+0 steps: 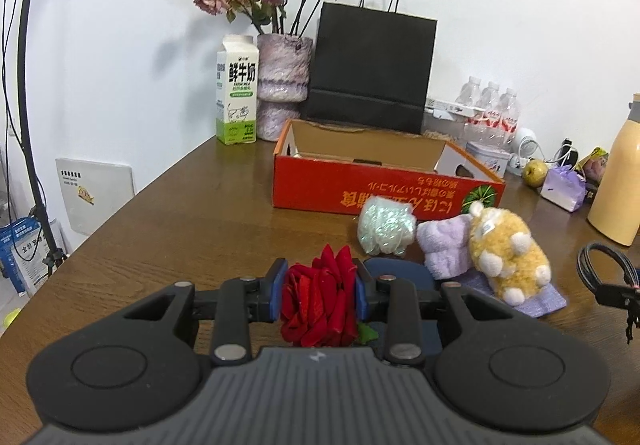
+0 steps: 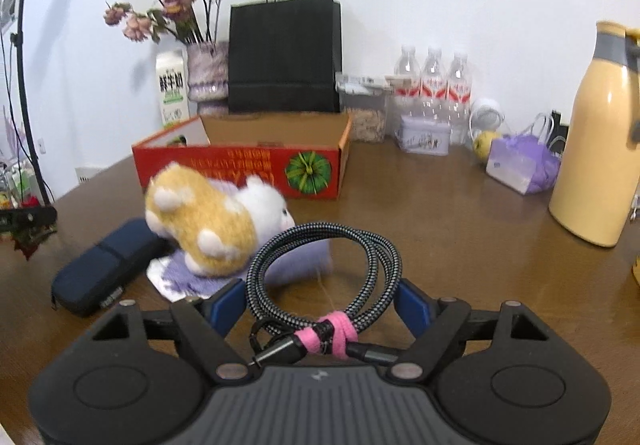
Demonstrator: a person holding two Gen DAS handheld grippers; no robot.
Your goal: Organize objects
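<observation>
1. Left wrist view: left gripper (image 1: pixel 319 295) clamped on rose (image 1: pixel 318 303) above brown table (image 1: pixel 180 213).
2. Carton (image 1: pixel 237 91) reads "FRESH MILK".
3. Right gripper (image 2: pixel 322 303) grips coiled cable (image 2: pixel 326 277); red box (image 2: pixel 240 165) beyond, white wall behind.

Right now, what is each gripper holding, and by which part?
The left gripper clamps a red rose by the sides of its bloom. The right gripper holds a coiled braided cable, its pads against the outer sides of the loop.
</observation>
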